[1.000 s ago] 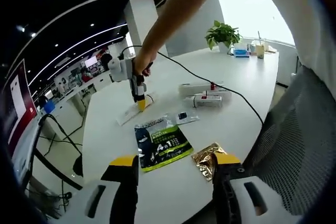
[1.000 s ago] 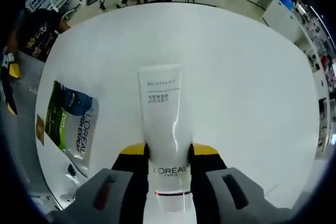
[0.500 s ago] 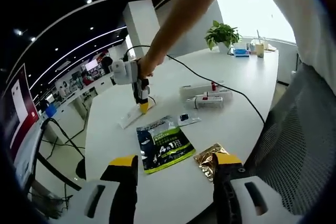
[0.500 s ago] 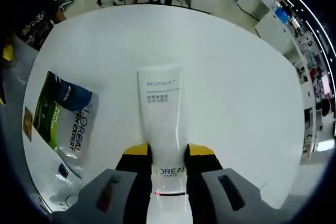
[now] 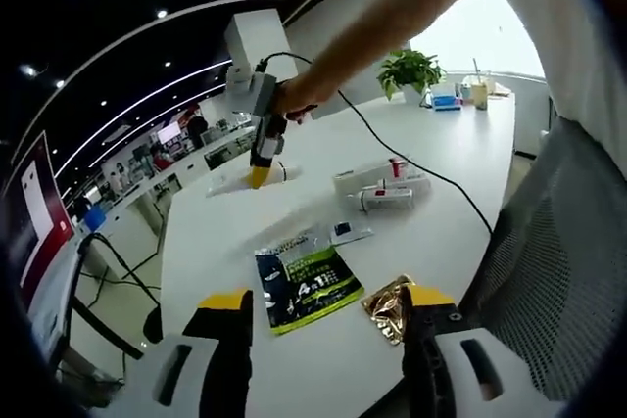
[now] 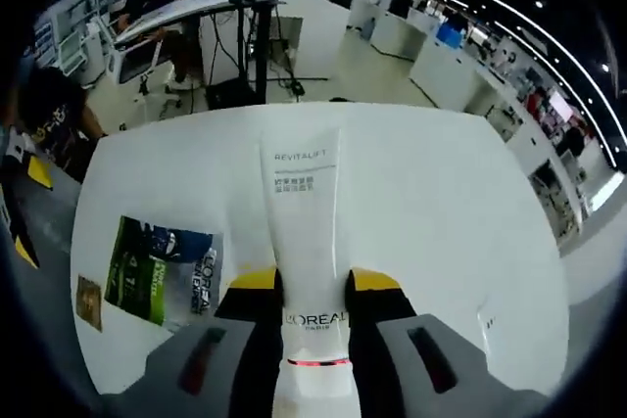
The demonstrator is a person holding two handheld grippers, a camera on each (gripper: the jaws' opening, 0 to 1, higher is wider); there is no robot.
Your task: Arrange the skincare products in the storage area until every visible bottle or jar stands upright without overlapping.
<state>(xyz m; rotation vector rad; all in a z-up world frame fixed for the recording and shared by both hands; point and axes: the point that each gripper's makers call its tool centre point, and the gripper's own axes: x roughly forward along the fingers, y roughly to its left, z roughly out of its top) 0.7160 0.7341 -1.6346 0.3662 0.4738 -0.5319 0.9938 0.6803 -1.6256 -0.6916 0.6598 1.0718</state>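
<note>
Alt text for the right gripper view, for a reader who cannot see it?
The right gripper clamps a white tube by its cap end, held above a white table. A green sachet lies flat to the left.

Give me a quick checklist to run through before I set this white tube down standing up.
1. Grip on white tube: ok, right gripper is shut on it near the cap end.
2. Tube clear of the table: ok, it is lifted in the left gripper view.
3. Bare landing spot: ok, open white surface ahead of the tube.
4. Green sachet out of the way: ok, lying flat off to one side.
5. Left gripper free: ok, open and holding nothing.
6. Cap flat enough to stand on: cannot tell.
</note>
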